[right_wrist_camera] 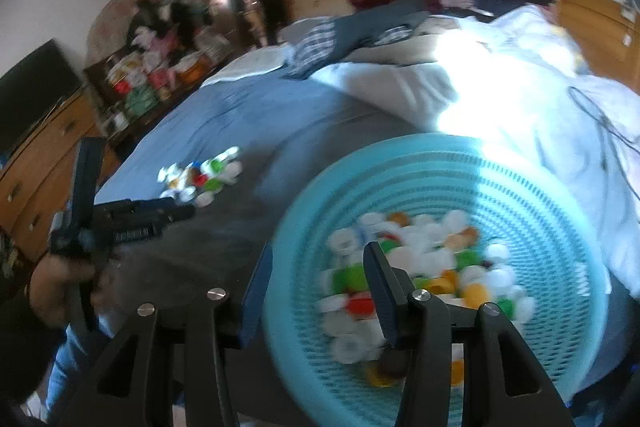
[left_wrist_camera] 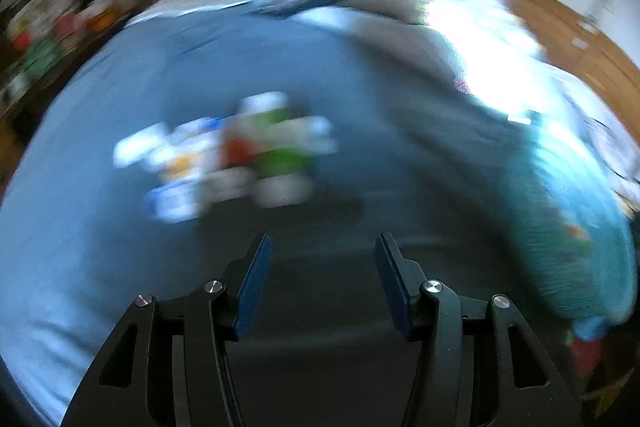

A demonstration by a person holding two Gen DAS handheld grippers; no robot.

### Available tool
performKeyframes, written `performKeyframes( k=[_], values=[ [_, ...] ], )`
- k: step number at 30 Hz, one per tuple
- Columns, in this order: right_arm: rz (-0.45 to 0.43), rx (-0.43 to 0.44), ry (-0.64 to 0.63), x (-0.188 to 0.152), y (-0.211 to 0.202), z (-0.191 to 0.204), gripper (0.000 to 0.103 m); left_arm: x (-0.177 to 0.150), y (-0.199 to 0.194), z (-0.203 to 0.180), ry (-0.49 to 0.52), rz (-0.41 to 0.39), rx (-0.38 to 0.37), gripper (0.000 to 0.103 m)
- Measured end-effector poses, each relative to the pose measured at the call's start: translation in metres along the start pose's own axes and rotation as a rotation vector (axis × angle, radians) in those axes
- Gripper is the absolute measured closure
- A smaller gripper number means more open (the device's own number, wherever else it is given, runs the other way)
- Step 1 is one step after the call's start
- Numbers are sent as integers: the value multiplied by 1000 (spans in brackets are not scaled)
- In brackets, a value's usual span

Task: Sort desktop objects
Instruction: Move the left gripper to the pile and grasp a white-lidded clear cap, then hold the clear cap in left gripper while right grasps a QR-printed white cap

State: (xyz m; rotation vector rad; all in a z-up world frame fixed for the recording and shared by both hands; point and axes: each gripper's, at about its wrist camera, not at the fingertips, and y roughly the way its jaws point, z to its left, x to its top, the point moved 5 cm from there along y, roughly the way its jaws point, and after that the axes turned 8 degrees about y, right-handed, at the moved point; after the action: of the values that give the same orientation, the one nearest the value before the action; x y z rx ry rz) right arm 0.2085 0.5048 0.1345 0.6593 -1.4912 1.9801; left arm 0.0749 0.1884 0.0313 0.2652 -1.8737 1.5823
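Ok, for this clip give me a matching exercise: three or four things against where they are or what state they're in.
Things:
1. turquoise basket
2. loose pile of caps
3. left claw
4. right claw

States:
A. open, empty, pointed at the pile
B. lying on the blue bedsheet
C. holds many mixed-colour caps
D. open above the basket's near rim

Pairs: 1-C, 2-B, 3-A, 4-D

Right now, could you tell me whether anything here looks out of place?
Yes: a small pile of bottle caps lies loose on the blue sheet, apart from the turquoise basket that holds the other caps.
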Motion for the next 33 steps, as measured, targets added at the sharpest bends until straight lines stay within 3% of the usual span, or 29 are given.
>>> performKeyframes(
  k=[4, 7, 8, 11, 15, 20, 21, 22, 29, 31, 33],
  values=[
    [29, 38, -42, -11, 18, 33, 51, -20, 13, 77, 4, 33, 77, 56],
    [54, 51, -84, -16, 34, 56, 51, -26, 32, 112, 17, 69, 58, 56],
    [64, 55, -94, -18, 41, 63, 51, -26, 38, 116, 34, 72, 0, 56],
    [91, 56, -107, -20, 55, 73, 51, -19, 53, 110, 113, 66, -64, 56],
    [109, 47, -133, -20, 68, 85, 51, -8, 71, 105, 204, 49, -73, 56],
    [120, 38, -157, -18, 79, 100, 51, 4, 79, 107, 216, 27, -124, 56],
    [123, 38, -157, -18, 81, 103, 51, 5, 79, 107, 219, 22, -126, 62],
    [127, 39, -159, -18, 83, 104, 51, 4, 79, 106, 221, 15, -138, 75],
    [136, 74, -190, -16, 99, 130, 51, -8, 41, 97, 196, -53, -207, 77],
    [135, 91, -197, -15, 106, 137, 51, -21, 31, 94, 187, -25, -207, 77],
    [150, 105, -210, -16, 120, 146, 51, -39, 37, 90, 245, 99, -107, 77]
  ],
)
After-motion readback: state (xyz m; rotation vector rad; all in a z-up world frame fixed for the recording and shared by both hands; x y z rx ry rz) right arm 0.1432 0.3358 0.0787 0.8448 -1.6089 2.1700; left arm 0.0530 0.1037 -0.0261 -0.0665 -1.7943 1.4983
